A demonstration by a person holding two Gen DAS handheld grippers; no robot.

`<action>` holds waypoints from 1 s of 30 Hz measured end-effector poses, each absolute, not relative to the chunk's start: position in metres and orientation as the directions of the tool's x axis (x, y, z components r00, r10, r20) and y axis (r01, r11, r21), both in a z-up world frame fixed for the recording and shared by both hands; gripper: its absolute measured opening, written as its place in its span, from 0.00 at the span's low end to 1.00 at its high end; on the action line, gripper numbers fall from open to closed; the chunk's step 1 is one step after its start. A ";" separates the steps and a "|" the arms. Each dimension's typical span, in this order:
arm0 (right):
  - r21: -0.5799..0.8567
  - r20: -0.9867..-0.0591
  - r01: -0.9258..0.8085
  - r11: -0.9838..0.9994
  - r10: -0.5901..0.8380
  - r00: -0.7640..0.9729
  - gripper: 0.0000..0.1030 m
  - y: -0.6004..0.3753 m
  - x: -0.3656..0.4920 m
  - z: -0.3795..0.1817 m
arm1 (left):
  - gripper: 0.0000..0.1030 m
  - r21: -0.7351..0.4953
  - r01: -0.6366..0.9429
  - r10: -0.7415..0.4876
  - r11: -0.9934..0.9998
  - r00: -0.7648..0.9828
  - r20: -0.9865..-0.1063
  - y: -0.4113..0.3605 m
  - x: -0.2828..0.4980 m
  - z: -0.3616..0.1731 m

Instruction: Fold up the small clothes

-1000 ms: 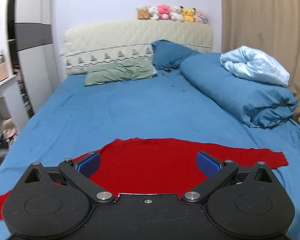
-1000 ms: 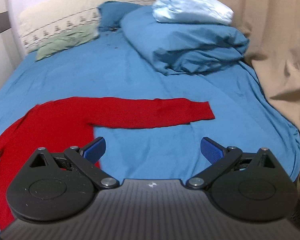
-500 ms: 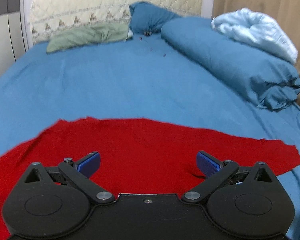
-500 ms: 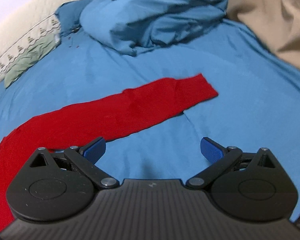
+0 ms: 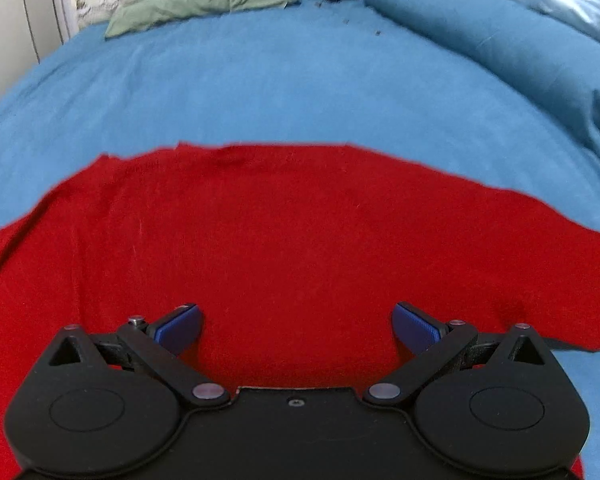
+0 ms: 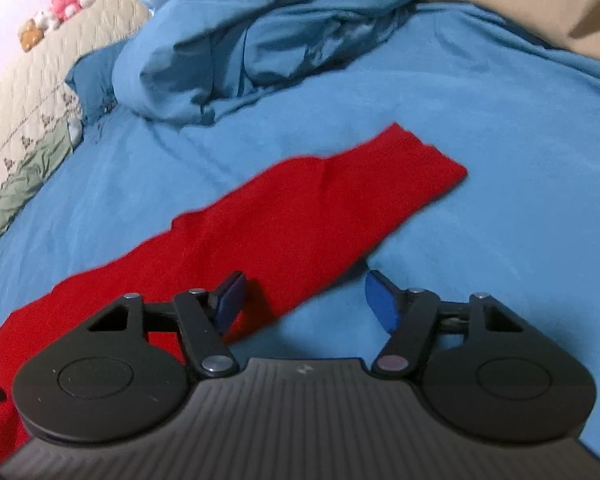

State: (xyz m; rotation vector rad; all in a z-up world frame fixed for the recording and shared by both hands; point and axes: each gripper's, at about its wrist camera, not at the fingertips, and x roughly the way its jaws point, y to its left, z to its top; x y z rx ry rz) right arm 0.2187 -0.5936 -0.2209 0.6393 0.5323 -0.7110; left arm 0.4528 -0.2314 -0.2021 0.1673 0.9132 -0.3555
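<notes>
A red top (image 5: pixel 292 232) lies spread flat on the blue sheet of a bed (image 5: pixel 260 80), one long sleeve (image 6: pixel 320 208) stretched out toward the rumpled duvet (image 6: pixel 260 40). The left tongs (image 5: pixel 296 326) hang low over the body of the top, spread wide and holding nothing. The right tongs (image 6: pixel 304 296) hover at the sleeve's near edge, also spread, one blue pad over the red cloth and the other over bare sheet. The risk from here: tongs closing this low may pinch the sheet along with the thin cloth, dragging both. A grab at mid-sleeve rather than near the cuff could leave the end trailing and the fold crooked. A green pillow (image 5: pixel 200 4) rests well clear at the headboard.
</notes>
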 end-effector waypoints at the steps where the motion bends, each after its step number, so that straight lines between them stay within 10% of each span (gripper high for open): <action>1: 0.346 -0.631 0.732 0.587 -0.432 0.645 0.66 -0.596 0.221 -0.222 | 1.00 -0.013 0.369 -0.232 0.929 0.556 -0.798 -0.229 0.455 -0.206; 8: 0.353 -0.610 0.751 0.557 -0.472 0.637 0.22 -0.607 0.224 -0.224 | 1.00 -0.036 0.380 -0.253 0.924 0.539 -0.803 -0.226 0.458 -0.210; 18: 0.399 -0.470 0.563 0.724 -0.366 0.803 0.19 -0.564 0.272 -0.134 | 0.99 -0.098 0.378 -0.316 0.921 0.572 -0.757 -0.198 0.462 -0.189; 24: 0.439 -0.349 0.110 0.891 0.056 0.935 0.19 -0.449 0.372 -0.079 | 1.00 0.045 0.361 -0.232 0.932 0.686 -0.690 -0.152 0.448 -0.163; 30: 0.467 -0.493 -0.144 0.872 0.392 0.777 0.19 -0.320 0.465 -0.145 | 1.00 0.050 0.294 -0.177 0.955 0.693 -0.699 -0.086 0.437 -0.169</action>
